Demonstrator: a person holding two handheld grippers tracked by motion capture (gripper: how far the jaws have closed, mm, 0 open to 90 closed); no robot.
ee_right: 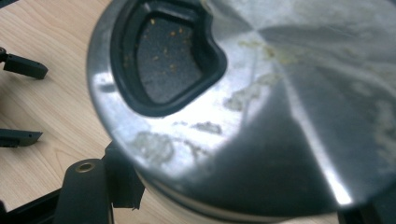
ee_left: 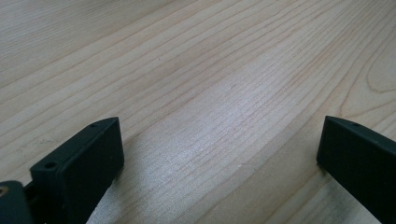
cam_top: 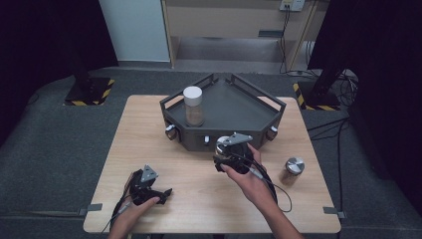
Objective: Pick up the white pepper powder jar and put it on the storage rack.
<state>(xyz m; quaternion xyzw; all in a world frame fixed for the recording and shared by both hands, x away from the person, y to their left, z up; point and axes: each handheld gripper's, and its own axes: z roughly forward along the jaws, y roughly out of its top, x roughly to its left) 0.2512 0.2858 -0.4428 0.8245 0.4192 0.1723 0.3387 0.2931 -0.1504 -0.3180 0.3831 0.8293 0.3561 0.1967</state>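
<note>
Nearest you on the bench [cam_top: 149, 124], at the lower left of the high view, your left gripper [cam_top: 158, 191] lies low over bare wood with its fingers wide apart and nothing between them; the left gripper view confirms this, showing the two black fingers [ee_left: 79, 172] at either edge and wood grain across the gap. Further in, your right gripper [cam_top: 225, 148] sits just short of the front wall of the dark tray [cam_top: 259, 117], and from above you can make out a metal-topped jar [cam_top: 222, 144] under its grey plate, though the hand and gripper body cover most of it. Up close, the right gripper view gives what the high view cannot: the jar's steel lid [ee_right: 261, 102], smeared with residue, with a dark shaped opening [ee_right: 166, 53] flecked with crumbs, and a black finger [ee_right: 122, 177] pressed against the lid's edge, so the fingers are clamped on the jar. To your right, well apart, a second steel-lidded jar [cam_top: 292, 170] stands on the bench. Farthest back, a white-capped jar [cam_top: 193, 105] stands upright inside the tray, at its left side.
</note>
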